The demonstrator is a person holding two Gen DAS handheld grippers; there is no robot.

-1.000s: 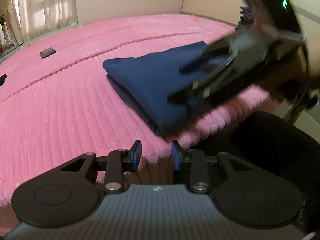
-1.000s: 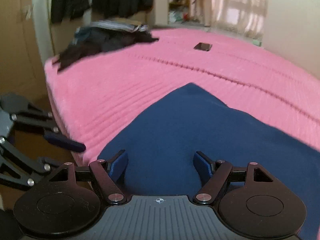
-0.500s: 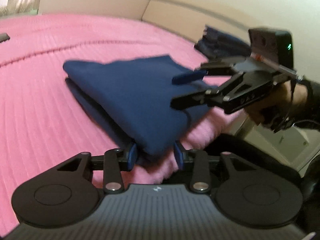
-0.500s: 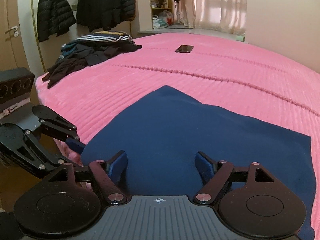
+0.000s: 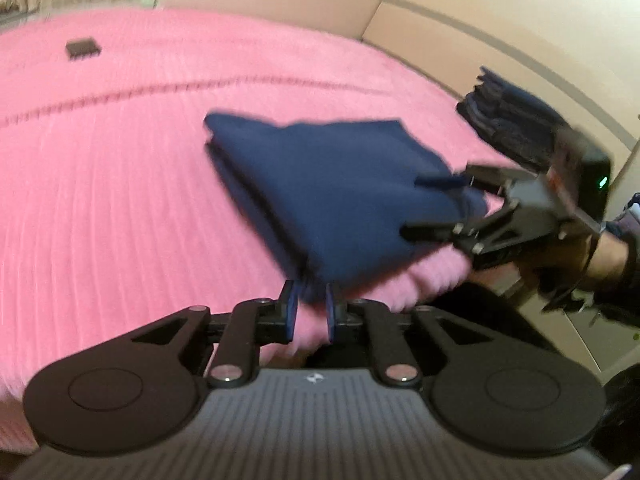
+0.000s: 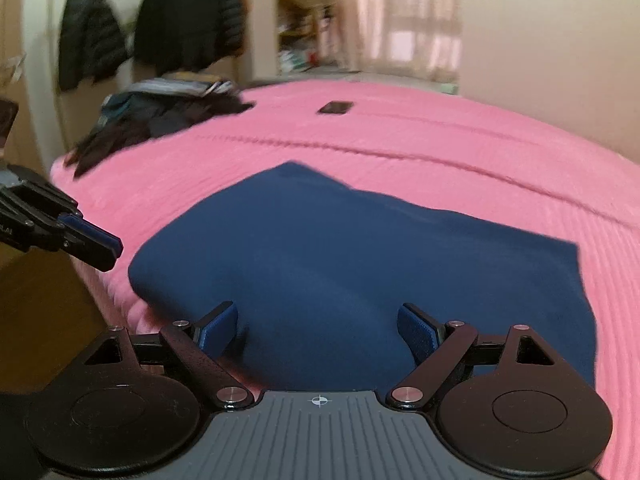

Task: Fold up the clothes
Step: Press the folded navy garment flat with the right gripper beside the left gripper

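Note:
A folded navy cloth [image 5: 332, 192] [image 6: 352, 264] lies near the edge of the pink bed [image 5: 120, 200]. My left gripper [image 5: 308, 308] is at the cloth's near corner. Its jaws are closing and stand narrow, with the corner's tip between the pads. From the right wrist view, the left gripper [image 6: 100, 246] shows at the cloth's left corner, blurred. My right gripper [image 6: 318, 330] [image 5: 430, 207] stands wide open, still widening a little, over the cloth's other near edge. Its pads straddle the fabric without pressing on it.
A dark phone [image 5: 83, 48] [image 6: 335, 107] lies farther up the bed. A stack of folded dark clothes [image 5: 516, 128] sits by the headboard. A loose pile of clothes [image 6: 160, 120] lies on the bed's far corner, under hanging jackets [image 6: 188, 20]. The bed's edge drops just below both grippers.
The left jaws have narrowed around the cloth's corner and that hand has shifted and risen a little. The right gripper has slid sideways along the cloth's edge and opened wider.

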